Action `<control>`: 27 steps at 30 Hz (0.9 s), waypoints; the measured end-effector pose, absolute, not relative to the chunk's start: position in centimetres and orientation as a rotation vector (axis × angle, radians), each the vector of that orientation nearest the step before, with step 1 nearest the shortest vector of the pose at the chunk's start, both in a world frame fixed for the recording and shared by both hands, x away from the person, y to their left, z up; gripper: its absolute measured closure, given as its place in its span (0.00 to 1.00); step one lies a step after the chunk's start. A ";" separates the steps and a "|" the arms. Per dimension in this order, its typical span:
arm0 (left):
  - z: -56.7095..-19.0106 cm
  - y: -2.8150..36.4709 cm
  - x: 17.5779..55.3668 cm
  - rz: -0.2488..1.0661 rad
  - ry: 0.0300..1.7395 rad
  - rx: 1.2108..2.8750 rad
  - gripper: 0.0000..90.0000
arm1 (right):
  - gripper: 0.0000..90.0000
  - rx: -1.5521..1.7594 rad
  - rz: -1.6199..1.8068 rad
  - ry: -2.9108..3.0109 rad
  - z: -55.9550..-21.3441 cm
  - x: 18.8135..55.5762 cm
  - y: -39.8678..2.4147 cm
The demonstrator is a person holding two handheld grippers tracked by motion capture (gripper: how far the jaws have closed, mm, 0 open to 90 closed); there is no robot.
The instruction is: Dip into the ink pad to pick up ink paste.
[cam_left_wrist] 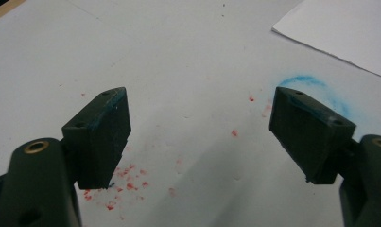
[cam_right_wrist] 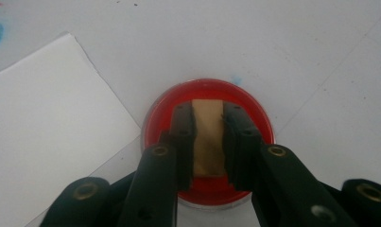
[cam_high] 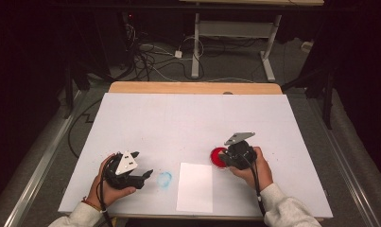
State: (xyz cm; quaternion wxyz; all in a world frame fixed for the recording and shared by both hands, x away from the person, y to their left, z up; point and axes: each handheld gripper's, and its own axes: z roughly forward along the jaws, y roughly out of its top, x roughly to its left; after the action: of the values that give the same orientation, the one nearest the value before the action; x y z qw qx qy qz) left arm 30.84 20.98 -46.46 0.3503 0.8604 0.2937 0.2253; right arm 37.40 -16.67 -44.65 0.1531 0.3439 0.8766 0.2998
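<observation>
A round red dish [cam_right_wrist: 254,113] of red paint sits on the white table cover [cam_high: 188,118], right of a blank white paper sheet [cam_high: 194,187]. My right gripper [cam_right_wrist: 208,111] is shut on a tan wooden block [cam_right_wrist: 207,137], held down over the red dish [cam_high: 218,157]. My left gripper [cam_left_wrist: 197,104] is open at the front left of the table with nothing between its pads; blue paint marks the pad tops [cam_left_wrist: 108,101]. In the high view the left gripper [cam_high: 143,165] points right toward a blue smudge [cam_high: 165,179].
Red paint specks [cam_left_wrist: 126,177] and a blue ring smear [cam_left_wrist: 316,85] stain the cover near the left gripper. The paper's corner [cam_left_wrist: 339,33] lies beyond it. The table's wooden far edge [cam_high: 193,87] and cables on the floor [cam_high: 150,56] lie behind.
</observation>
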 end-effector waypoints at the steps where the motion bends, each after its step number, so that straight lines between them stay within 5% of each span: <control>1: -46.5 21.0 30.8 0.584 0.760 2.228 0.23 | 0.84 0.983 0.850 2.518 -44.7 37.4 -16.6; 27: -46.5 20.8 30.7 0.592 0.759 2.240 0.23 | 0.85 0.947 0.813 2.514 -45.1 37.2 -16.3</control>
State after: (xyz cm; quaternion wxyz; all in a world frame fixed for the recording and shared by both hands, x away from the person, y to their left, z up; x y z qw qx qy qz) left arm 30.74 20.83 -46.45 0.3445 0.8625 0.2924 0.2279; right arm 37.18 -16.27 -45.05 0.1668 0.3326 0.8831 0.2857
